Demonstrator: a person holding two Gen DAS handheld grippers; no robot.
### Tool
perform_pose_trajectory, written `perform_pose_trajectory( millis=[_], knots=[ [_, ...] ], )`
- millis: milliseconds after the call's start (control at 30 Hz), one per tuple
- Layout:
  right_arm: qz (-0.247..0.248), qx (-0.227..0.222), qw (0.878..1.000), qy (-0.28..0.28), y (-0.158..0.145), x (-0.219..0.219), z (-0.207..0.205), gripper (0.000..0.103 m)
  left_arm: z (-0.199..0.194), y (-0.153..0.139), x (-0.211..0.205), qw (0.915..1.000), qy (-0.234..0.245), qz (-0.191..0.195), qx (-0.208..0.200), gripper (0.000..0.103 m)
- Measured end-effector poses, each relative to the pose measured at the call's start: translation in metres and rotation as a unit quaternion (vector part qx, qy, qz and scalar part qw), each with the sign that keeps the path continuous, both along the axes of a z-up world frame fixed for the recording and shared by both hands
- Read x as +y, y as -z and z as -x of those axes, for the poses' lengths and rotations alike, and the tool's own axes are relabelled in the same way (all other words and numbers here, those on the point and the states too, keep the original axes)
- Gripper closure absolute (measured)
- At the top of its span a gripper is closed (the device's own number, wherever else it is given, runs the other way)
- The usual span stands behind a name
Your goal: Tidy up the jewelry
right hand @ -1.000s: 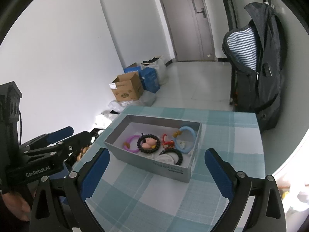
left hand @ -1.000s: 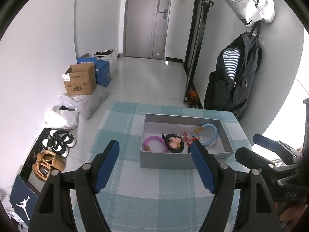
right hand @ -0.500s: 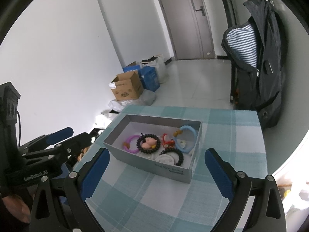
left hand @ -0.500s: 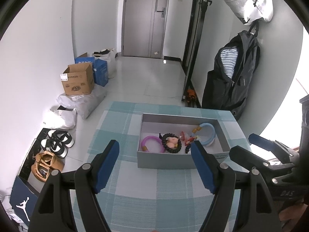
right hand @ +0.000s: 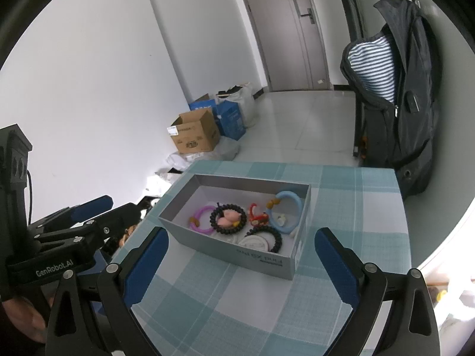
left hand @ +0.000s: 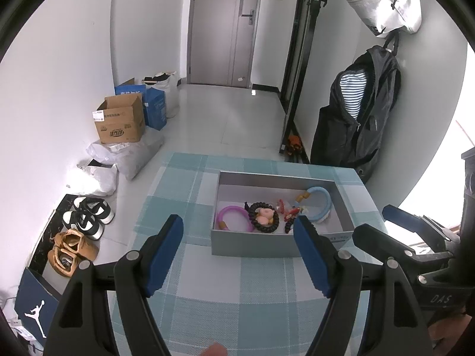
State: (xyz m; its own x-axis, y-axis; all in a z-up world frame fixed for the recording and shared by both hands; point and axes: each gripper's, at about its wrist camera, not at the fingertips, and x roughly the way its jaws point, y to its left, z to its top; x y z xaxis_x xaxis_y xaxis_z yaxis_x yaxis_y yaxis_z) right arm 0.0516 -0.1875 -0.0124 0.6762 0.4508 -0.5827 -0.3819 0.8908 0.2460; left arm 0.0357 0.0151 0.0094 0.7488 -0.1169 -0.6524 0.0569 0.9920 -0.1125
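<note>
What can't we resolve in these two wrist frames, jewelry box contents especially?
- White round item in the grey box: seen only in the right wrist view; in the left wrist view the near wall hides it.
- Red trinket: too small to identify in either view.
- Black beaded bracelet: left wrist view, partly behind a fingertip of the left gripper.
- Box label: upside down, illegible.

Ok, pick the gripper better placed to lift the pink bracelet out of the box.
Left, probably. The pink bracelet lies at the box's left end, close ahead of the open left gripper; the right gripper, also open, faces the other end.
</note>
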Motion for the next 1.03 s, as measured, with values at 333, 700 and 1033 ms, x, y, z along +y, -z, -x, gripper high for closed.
perform_pose_trajectory(
  millis=[333, 700, 1033],
  knots=[
    [0.002, -0.003, 1.0, -0.005, -0.0004, 0.0035, 0.0015, 0.003, -0.0001, -0.0002, -0.0005, 1.0, 0.0, -0.002, -0.003, 0.03],
    [0.003, -0.001, 1.0, -0.004, -0.0005, 0.0035, 0.0009, 0.003, -0.0004, -0.0002, -0.0002, 1.0, 0.001, -0.002, -0.002, 0.03],
    [0.003, 0.002, 1.0, -0.005, 0.0004, 0.0044, -0.0003, 0.003, -0.0014, -0.001, 0.0032, 0.9999, -0.003, 0.007, -0.007, 0.03]
  ],
)
